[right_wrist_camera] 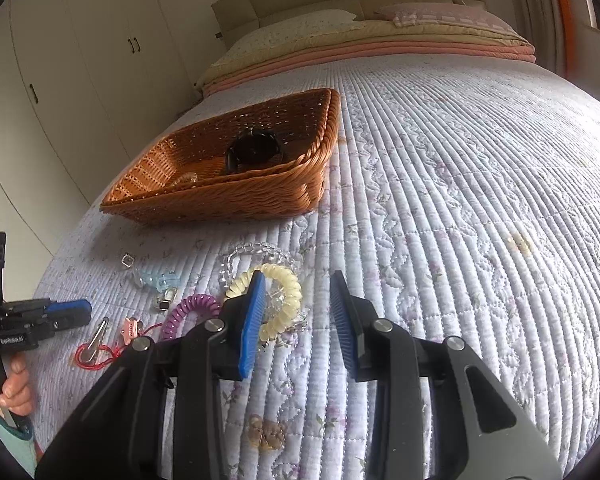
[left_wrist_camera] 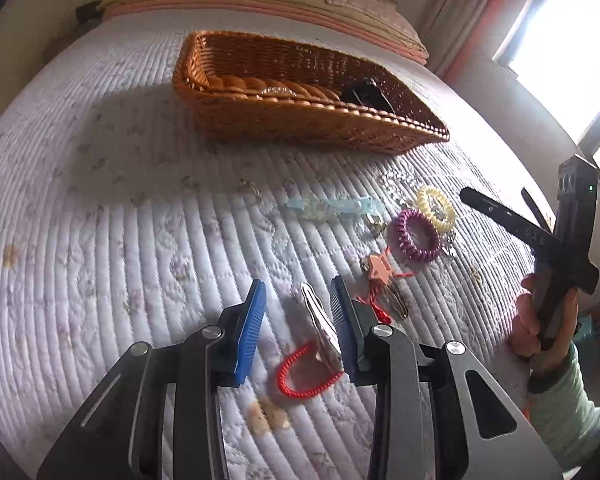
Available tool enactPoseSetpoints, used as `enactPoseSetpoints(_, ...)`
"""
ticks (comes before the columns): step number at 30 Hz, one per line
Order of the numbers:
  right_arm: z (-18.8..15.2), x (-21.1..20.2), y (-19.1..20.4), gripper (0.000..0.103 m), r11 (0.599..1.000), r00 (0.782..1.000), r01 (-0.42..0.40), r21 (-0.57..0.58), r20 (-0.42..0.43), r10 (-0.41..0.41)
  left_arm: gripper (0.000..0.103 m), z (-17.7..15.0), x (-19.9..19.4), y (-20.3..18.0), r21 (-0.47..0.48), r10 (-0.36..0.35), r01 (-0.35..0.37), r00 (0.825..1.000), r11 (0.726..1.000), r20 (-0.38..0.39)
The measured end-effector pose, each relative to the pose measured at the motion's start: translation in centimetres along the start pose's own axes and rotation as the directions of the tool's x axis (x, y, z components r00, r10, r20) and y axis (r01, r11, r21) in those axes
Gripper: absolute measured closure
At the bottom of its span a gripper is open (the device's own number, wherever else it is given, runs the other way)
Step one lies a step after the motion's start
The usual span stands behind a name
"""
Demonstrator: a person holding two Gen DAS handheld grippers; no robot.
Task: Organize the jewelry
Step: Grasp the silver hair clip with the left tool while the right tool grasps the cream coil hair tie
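A wicker basket point(left_wrist_camera: 300, 120) stands on the quilted bed; it also shows in the right wrist view point(right_wrist_camera: 220, 196) and holds a black item point(right_wrist_camera: 254, 150) and a clear coil tie point(right_wrist_camera: 186, 179). My left gripper point(left_wrist_camera: 298, 304) is open, low over a silver hair clip point(left_wrist_camera: 320, 324) lying on a red cord loop point(left_wrist_camera: 300, 376). A purple coil tie point(left_wrist_camera: 416, 236), a yellow coil tie point(left_wrist_camera: 436, 208), a pink clip point(left_wrist_camera: 378, 272) and a light blue strap point(left_wrist_camera: 332, 208) lie beyond. My right gripper point(right_wrist_camera: 298, 304) is open and empty above the quilt, right of the yellow coil tie point(right_wrist_camera: 280, 300).
A clear bead bracelet point(right_wrist_camera: 256, 256) and small metal charms point(right_wrist_camera: 128, 260) lie near the ties. Folded blankets and pillows point(right_wrist_camera: 360, 40) are stacked at the head of the bed. Wardrobe doors point(right_wrist_camera: 80, 60) stand at the left, a bright window point(left_wrist_camera: 560, 40) at the right.
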State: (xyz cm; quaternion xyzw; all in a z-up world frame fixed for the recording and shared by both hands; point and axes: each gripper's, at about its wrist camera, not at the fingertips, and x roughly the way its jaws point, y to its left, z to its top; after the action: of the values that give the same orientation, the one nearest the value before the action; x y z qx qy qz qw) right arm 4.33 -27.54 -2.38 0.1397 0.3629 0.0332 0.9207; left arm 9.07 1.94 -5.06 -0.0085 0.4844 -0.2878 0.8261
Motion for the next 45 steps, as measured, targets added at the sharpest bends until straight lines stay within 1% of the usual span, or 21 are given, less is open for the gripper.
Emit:
enactPoseSetpoints(2, 0.2, -0.1, -0.6, 0.072, 1.000, 1.000, 0.007, 0.026, -0.007, -0.007, 0.072, -0.5, 0.9, -0.9, -0.010, 0.022, -0.023, 0.999, 1.000, -0.026)
enactPoseSetpoints(5, 0.5, 0.4, -1.1, 0.072, 0.999, 0.999, 0.008, 0.043, -0.045, -0.006, 0.072, -0.7, 1.5, -1.5, -0.022, 0.077, -0.078, 0.997, 0.997, -0.017)
enactPoseSetpoints(7, 0.7, 1.2, -0.5, 0.072, 1.000, 0.997, 0.021, 0.019, -0.075, -0.019, 0.076, -0.7, 1.6, -1.6, -0.038, 0.100, -0.100, 0.995, 0.994, -0.014)
enactPoseSetpoints(8, 0.8, 1.6, 0.1, 0.072, 0.999, 0.995, 0.039, -0.004, -0.090, -0.039, 0.080, -0.6, 1.9, -1.7, -0.045, 0.107, -0.108, 0.994, 0.993, -0.013)
enactPoseSetpoints(10, 1.0, 2.3, 1.0, 0.072, 0.997, 0.992, 0.068, -0.044, -0.103, -0.073, 0.084, -0.8, 1.8, -1.4, -0.066, 0.098, -0.099, 0.995, 0.993, -0.008)
enactPoseSetpoints(13, 1.2, 3.4, 2.1, 0.072, 0.987, 0.983, 0.134, -0.092, -0.116, -0.144, 0.087, -1.3, 1.3, -0.6, -0.101, 0.057, -0.057, 0.998, 0.993, -0.002)
enactPoseSetpoints(14, 1.2, 4.0, 2.3, 0.074, 0.983, 0.978, 0.151, -0.106, -0.128, -0.164, 0.088, -1.5, 1.1, -0.3, -0.109, 0.046, -0.046, 0.999, 0.993, 0.000)
enactPoseSetpoints(15, 1.1, 4.6, 2.5, 0.080, 0.979, 0.974, 0.162, -0.121, -0.142, -0.179, 0.088, -1.6, 1.0, -0.1, -0.112, 0.042, -0.041, 0.999, 0.993, 0.003)
enactPoseSetpoints(16, 1.1, 4.8, 2.6, 0.083, 0.977, 0.971, 0.171, -0.131, -0.144, -0.189, 0.088, -1.6, 1.0, -0.2, -0.111, 0.043, -0.043, 0.999, 0.993, 0.004)
enactPoseSetpoints(17, 1.0, 4.9, 2.8, 0.092, 0.974, 0.970, 0.178, -0.141, -0.143, -0.198, 0.089, -1.6, 1.0, -0.3, -0.108, 0.048, -0.047, 0.999, 0.993, 0.004)
enactPoseSetpoints(19, 0.9, 4.8, 3.0, 0.093, 0.972, 0.970, 0.182, -0.151, -0.132, -0.203, 0.091, -1.6, 1.1, -0.6, -0.097, 0.056, -0.055, 0.998, 0.994, 0.003)
enactPoseSetpoints(20, 0.9, 4.5, 3.1, 0.093, 0.972, 0.972, 0.182, -0.149, -0.121, -0.201, 0.091, -1.6, 1.3, -0.9, -0.090, 0.066, -0.065, 0.998, 0.994, 0.005)
enactPoseSetpoints(21, 0.9, 4.2, 3.0, 0.093, 0.974, 0.976, 0.174, -0.142, -0.108, -0.190, 0.094, -1.6, 1.3, -1.0, -0.089, 0.066, -0.065, 0.998, 0.994, 0.009)
enactPoseSetpoints(22, 0.8, 3.7, 2.9, 0.093, 0.977, 0.979, 0.164, -0.135, -0.096, -0.178, 0.096, -1.5, 1.3, -1.0, -0.095, 0.054, -0.053, 0.998, 0.994, 0.011)
enactPoseSetpoints(24, 0.9, 2.8, 2.7, 0.093, 0.983, 0.986, 0.141, -0.119, -0.070, -0.150, 0.097, -1.4, 1.3, -0.9, -0.107, 0.046, -0.043, 0.999, 0.993, 0.022)
enactPoseSetpoints(27, 0.9, 2.0, 2.3, 0.093, 0.991, 0.993, 0.101, -0.093, -0.046, -0.106, 0.100, -1.3, 1.0, -0.3, -0.141, 0.001, 0.008, 0.998, 0.990, 0.059)
enactPoseSetpoints(30, 1.0, 0.9, 1.8, 0.093, 0.995, 0.998, 0.065, -0.071, -0.016, -0.067, 0.100, -1.0, 0.2, 0.4, -0.170, -0.036, 0.053, 0.994, 0.984, 0.099)
enactPoseSetpoints(35, 1.2, 0.6, 1.5, 0.093, 0.998, 0.999, 0.047, -0.050, -0.009, -0.047, 0.100, 0.1, -1.3, 0.6, -0.175, -0.073, 0.099, 0.986, 0.980, 0.149)
enactPoseSetpoints(41, 1.0, 0.2, 1.7, 0.093, 0.997, 0.999, 0.046, -0.054, 0.003, -0.046, 0.100, 1.5, -1.3, 1.0, -0.180, -0.048, 0.076, 0.987, 0.981, 0.154)
enactPoseSetpoints(45, 1.5, -1.0, 2.0, 0.093, 0.997, 0.999, 0.045, -0.057, 0.019, -0.044, 0.100, 2.1, -2.5, 0.6, -0.160, -0.062, 0.095, 0.978, 0.983, 0.200)
